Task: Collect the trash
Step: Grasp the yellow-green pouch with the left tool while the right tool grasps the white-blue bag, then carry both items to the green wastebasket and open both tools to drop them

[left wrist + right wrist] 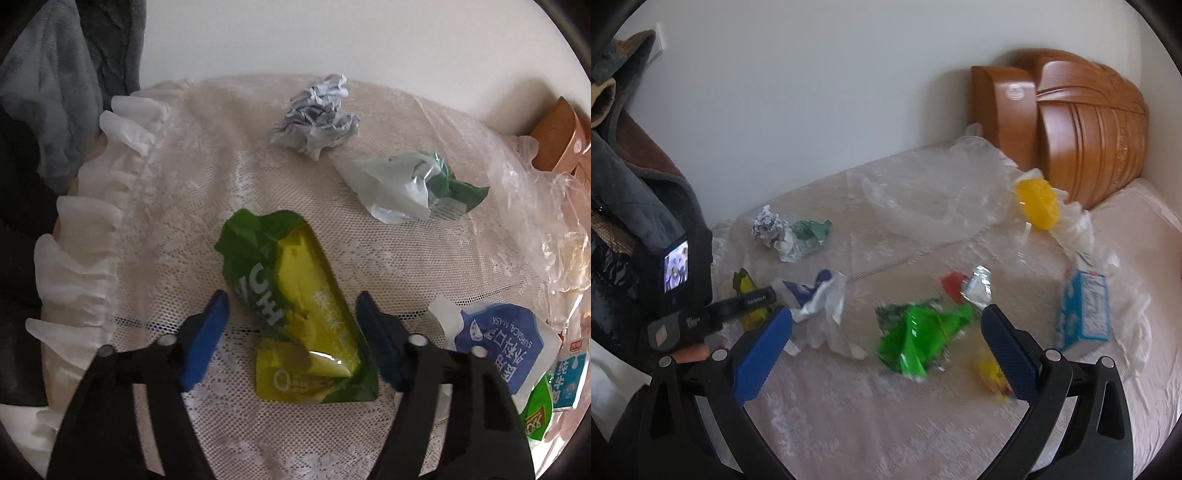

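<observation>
Lace-covered bedding is spreading under everything I am looking at, with a carved wooden headboard standing against the wall at the far right. Across the cover a clear plastic bag is lying crumpled, a yellow item showing at its right end. Near the right edge a blue and white carton is sitting upright. My left gripper is hanging with its jaws spread wide on either side of a green and yellow pouch, which is lying flat on the lace; I am seeing no contact between the blue pads and the pouch. My right gripper is also gaping wide and gripping nothing, with a bright green wrapper lying on the cover between its fingers. To my left of that, a blue surgical mask packet is resting just beside the pouch. Farther back, a pale and dark green wrapper is lying just beside a crumpled grey paper ball. A small red scrap is sitting behind the bright green wrapper, too blurred for me to identify.
</observation>
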`<state>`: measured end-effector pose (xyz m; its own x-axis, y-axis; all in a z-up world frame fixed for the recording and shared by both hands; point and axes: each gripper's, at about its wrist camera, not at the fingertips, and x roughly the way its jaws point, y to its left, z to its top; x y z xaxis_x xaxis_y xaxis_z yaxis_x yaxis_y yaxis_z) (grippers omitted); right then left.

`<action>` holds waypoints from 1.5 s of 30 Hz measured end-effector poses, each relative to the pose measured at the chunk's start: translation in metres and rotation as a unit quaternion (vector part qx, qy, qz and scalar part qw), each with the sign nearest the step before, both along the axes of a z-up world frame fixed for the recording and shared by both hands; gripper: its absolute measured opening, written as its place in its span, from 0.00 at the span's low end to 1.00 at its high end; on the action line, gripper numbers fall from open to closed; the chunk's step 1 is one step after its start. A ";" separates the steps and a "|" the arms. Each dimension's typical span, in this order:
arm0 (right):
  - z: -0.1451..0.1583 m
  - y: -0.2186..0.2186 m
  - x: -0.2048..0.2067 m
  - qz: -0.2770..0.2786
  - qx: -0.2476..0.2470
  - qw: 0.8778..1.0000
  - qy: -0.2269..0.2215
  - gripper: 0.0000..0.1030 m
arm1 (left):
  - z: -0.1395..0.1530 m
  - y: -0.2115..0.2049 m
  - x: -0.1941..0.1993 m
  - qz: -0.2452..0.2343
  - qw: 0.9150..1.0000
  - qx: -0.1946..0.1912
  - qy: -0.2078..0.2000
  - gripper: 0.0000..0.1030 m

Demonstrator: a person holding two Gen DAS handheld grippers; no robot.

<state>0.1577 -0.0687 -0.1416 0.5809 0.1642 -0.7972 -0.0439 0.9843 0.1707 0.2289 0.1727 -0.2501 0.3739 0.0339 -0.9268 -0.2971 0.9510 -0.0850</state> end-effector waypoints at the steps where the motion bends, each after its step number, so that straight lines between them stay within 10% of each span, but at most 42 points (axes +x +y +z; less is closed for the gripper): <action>1: -0.003 0.003 0.005 0.003 0.002 1.000 0.004 0.98 | 0.001 0.002 -0.001 -0.003 1.000 -0.002 0.000 0.55; 16: -0.074 0.076 0.089 0.066 -0.009 0.991 0.117 0.97 | 0.048 0.024 -0.038 -0.065 0.996 0.041 -0.055 0.46; 19: -0.087 0.090 0.094 0.072 -0.020 0.986 0.148 0.86 | 0.057 0.023 -0.050 -0.071 0.994 0.047 -0.064 0.46; 24: -0.098 0.097 0.086 0.084 0.007 0.982 0.170 0.41 | 0.062 0.017 -0.061 -0.091 0.992 0.053 -0.074 0.46; 34: -0.051 0.065 0.063 0.043 0.057 0.992 0.105 0.22 | 0.082 -0.010 -0.064 -0.159 0.981 0.051 -0.099 0.46; 45: 0.065 -0.115 -0.105 -0.149 0.032 0.988 -0.017 0.22 | 0.144 -0.153 -0.114 -0.355 0.917 0.021 -0.179 0.46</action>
<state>0.0524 -0.1842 -0.0771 0.6367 0.0317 -0.7705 0.2390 0.9418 0.2364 0.1153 0.0201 -0.1064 0.5953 -0.3023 -0.7445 0.4383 0.8987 -0.0145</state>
